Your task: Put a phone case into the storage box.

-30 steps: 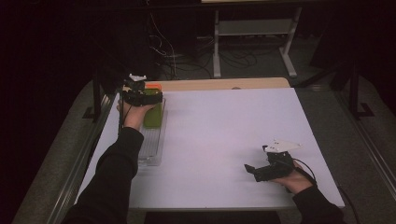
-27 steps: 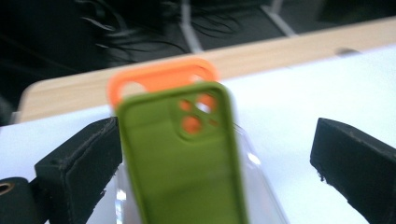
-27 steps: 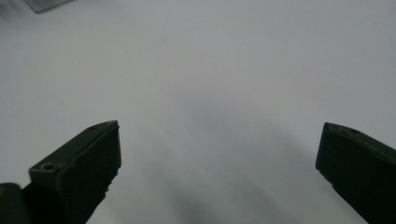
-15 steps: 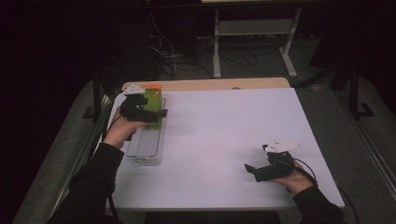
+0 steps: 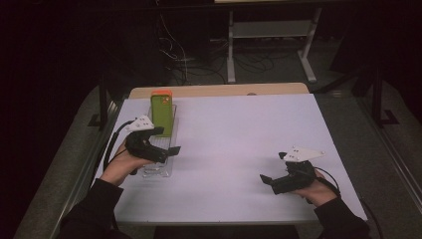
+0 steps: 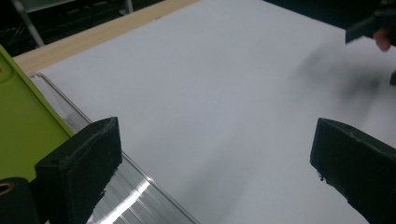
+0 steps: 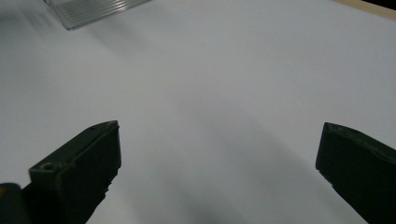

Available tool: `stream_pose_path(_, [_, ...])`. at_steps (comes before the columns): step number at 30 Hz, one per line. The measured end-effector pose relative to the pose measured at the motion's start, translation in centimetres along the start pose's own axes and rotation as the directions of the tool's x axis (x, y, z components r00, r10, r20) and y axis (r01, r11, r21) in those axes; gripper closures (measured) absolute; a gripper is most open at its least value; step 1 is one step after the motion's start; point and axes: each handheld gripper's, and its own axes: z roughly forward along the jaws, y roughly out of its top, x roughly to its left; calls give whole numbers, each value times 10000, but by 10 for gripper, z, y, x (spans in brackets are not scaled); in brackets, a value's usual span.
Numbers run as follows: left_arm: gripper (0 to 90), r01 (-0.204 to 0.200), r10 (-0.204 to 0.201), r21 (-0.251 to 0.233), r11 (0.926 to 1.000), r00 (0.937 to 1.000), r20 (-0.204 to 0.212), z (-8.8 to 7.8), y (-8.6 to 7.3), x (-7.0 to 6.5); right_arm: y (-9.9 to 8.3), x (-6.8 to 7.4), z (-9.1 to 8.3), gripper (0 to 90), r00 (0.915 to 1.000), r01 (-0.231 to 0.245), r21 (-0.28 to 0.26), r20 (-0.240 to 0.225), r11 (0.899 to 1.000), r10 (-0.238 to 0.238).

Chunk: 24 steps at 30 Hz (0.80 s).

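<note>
High view: a white rectangular surface (image 5: 239, 149) with a pale wooden strip along its far edge fills the middle of the frame. At left of centre lies a clear, ribbed plastic tray (image 5: 160, 158), long and narrow, running from the near left toward the upper left. A lime-green flat rectangular case with an orange end (image 5: 162, 114) rests in the far part of this tray, its orange end toward the top of the frame.

The left claw (image 5: 166, 142), black with a grey three-cornered plate on top, is held in the person's left hand (image 5: 119, 167) over the near part of the tray, at the lower left of the frame. Its jaws stand wide apart and grip nothing. In the left gripper view the tray's clear rim (image 6: 135, 186) passes beside the left-hand jaw at the lower left, the green case (image 6: 23, 121) sits at the left edge, and bare white surface lies between the two jaws.

The right claw (image 5: 272, 174), also black with a grey plate, is held in the person's right hand (image 5: 316, 191) at the lower right of the high view, well apart from the tray. Its jaws are likewise spread wide and empty. In the right gripper view a corner of the ribbed tray (image 7: 88, 9) appears at the upper left, far beyond the jaws.
</note>
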Motion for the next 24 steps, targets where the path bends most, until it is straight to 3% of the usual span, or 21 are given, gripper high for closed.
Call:
stream_pose_path(5, [17,-1,-2,64,10000,9990,448,1,-16,-7,4,0,-3,0,9999,78,-102,-99,9999,-79])
stream_pose_path(9, [17,1,-11,181,9998,9983,575,3,-27,-10,7,1,-5,0,9999,111,-157,-91,9998,-112])
stream_pose_path(16, [18,-183,163,415,9990,9987,487,3,-41,-14,11,1,-8,0,9998,78,-215,-171,9997,-82])
stream_pose_path(24, [18,-307,269,623,9976,9978,603,6,-46,-14,12,1,-7,0,9998,176,-252,-124,9995,-179])
